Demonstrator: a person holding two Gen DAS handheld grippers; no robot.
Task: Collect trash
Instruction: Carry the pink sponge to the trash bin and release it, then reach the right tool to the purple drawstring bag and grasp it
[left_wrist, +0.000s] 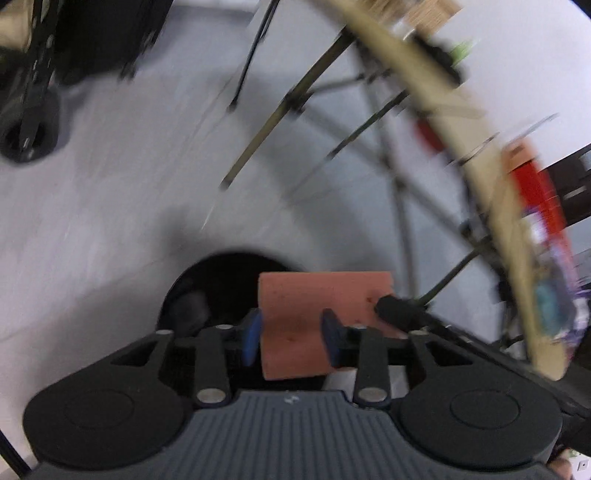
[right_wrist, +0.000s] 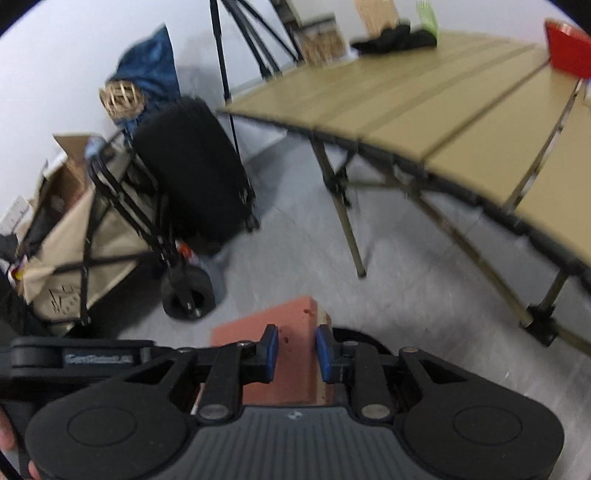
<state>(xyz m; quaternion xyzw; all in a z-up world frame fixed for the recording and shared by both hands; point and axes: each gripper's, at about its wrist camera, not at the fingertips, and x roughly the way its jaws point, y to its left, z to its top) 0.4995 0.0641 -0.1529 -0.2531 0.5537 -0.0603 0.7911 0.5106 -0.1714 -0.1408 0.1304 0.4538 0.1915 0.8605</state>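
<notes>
The salmon-pink foam-like block (left_wrist: 325, 291) sits between the blue pads of your left gripper (left_wrist: 291, 338), directly above the round black mouth of a bin (left_wrist: 221, 280) on the grey floor (left_wrist: 110, 221). In the left wrist view the near pad has a sliver of space beside the block, so that grip looks loosening; I cannot tell if the far pad presses. Your right gripper (right_wrist: 295, 350) straddles the same block (right_wrist: 291, 321), jaws narrow, but the blur hides whether its pads bite. I judge the carry finished and only the drop remaining. Further trash may wait on the tan slatted counter (right_wrist: 406, 110) to the right, where a red container (right_wrist: 565, 44) and black cloth (right_wrist: 395, 38) lie far off. Both grippers tilt steeply downward, side by side.
</notes>
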